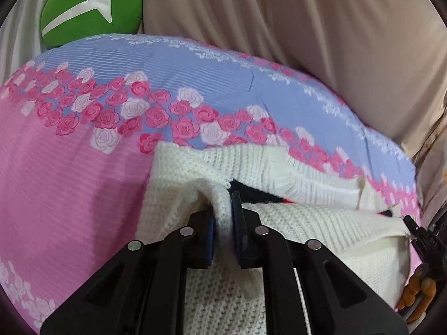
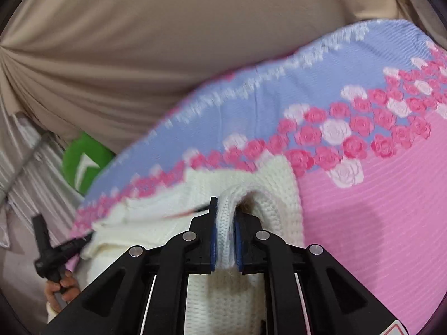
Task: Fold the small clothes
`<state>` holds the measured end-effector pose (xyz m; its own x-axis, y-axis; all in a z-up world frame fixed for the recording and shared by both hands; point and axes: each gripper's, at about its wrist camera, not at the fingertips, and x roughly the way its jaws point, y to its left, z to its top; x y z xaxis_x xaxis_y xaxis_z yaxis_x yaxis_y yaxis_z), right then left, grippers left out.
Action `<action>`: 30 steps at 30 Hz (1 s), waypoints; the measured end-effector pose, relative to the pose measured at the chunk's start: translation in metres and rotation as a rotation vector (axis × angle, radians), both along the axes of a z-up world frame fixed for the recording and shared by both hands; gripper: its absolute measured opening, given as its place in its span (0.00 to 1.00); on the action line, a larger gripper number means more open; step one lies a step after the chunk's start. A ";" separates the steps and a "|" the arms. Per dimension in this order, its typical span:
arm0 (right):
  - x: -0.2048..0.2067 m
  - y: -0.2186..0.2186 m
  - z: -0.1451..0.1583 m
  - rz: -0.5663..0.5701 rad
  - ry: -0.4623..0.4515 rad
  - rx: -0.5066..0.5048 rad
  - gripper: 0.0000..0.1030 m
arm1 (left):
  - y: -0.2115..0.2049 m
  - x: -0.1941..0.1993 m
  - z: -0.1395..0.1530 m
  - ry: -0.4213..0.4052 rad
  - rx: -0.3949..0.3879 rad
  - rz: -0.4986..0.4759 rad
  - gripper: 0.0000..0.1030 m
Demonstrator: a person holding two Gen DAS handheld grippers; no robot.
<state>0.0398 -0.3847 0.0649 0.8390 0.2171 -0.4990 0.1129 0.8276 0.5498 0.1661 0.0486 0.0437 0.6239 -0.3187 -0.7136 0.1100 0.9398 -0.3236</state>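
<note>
My left gripper (image 1: 223, 209) is clamped on a bunched ridge of the white knit sweater (image 1: 293, 223), the wool pinched between its blue pads (image 1: 237, 223) and standing up in a soft fold just past the tips. My right gripper (image 2: 225, 215) is clenched the same way on another thick fold of that sweater (image 2: 268, 195), the ribbed knit squeezed tight between its two pads (image 2: 213, 240) and curling over to the right. The sweater lies on the bedspread (image 1: 69, 167), which is pink with a band of pink and white roses and a pale blue stretch behind it; the garment is partly lifted where I hold it and the rest is spread on the cover, with a dark and red patch of pattern (image 1: 259, 195) showing under a lifted white layer in the left wrist view. From the left wrist view I see my right gripper's black frame at the far right edge, touching the sweater's edge, with my fingers (image 1: 419, 293) below it. Behind the bed hangs a beige draped cloth (image 1: 307, 28), and a green cushion (image 1: 92, 8) with a white arrow mark sits beside the bedspread's far corner
</note>
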 end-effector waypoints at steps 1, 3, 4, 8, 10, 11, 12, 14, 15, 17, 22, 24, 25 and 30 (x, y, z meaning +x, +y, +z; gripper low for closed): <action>-0.012 0.000 0.008 -0.005 -0.054 0.018 0.14 | 0.006 -0.005 0.007 -0.014 -0.035 -0.002 0.15; -0.040 0.002 0.021 -0.022 -0.134 0.028 0.18 | 0.016 -0.024 0.032 -0.095 -0.070 0.035 0.52; -0.056 0.005 0.023 -0.032 -0.148 0.009 0.26 | 0.022 -0.038 0.044 -0.152 -0.065 0.056 0.61; -0.108 0.024 0.016 -0.074 -0.130 -0.131 0.43 | 0.032 -0.088 0.060 -0.209 -0.012 0.011 0.70; -0.133 0.026 0.008 -0.095 -0.098 -0.150 0.47 | 0.032 -0.104 0.050 -0.174 0.010 -0.019 0.70; -0.141 0.026 0.004 -0.100 -0.077 -0.145 0.47 | 0.033 -0.113 0.040 -0.148 0.031 -0.026 0.70; -0.149 0.025 -0.001 -0.099 -0.055 -0.132 0.47 | 0.033 -0.121 0.034 -0.132 0.047 -0.027 0.70; -0.164 0.026 -0.011 -0.083 -0.016 -0.113 0.48 | 0.036 -0.135 0.017 -0.093 0.065 -0.020 0.70; -0.170 0.026 -0.016 -0.075 0.005 -0.103 0.49 | 0.036 -0.139 0.010 -0.073 0.059 -0.021 0.70; -0.175 0.029 -0.026 -0.053 0.025 -0.074 0.54 | 0.042 -0.144 -0.004 -0.028 0.025 -0.002 0.70; -0.164 0.052 -0.043 -0.035 0.092 -0.128 0.63 | 0.050 -0.141 -0.016 0.009 -0.057 0.075 0.67; -0.164 0.054 -0.039 -0.031 0.071 -0.157 0.44 | 0.047 -0.139 -0.015 0.025 -0.067 0.064 0.31; -0.162 0.055 -0.036 -0.020 0.069 -0.152 0.20 | 0.047 -0.138 -0.014 0.035 -0.077 0.049 0.21; -0.188 0.041 -0.007 -0.023 -0.025 -0.088 0.06 | 0.053 -0.166 0.006 0.001 -0.029 0.038 0.07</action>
<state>-0.1479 -0.3439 0.0580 0.8558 0.1540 -0.4938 0.1193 0.8702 0.4781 -0.0001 0.1014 0.0497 0.6356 -0.3154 -0.7046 0.0738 0.9334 -0.3513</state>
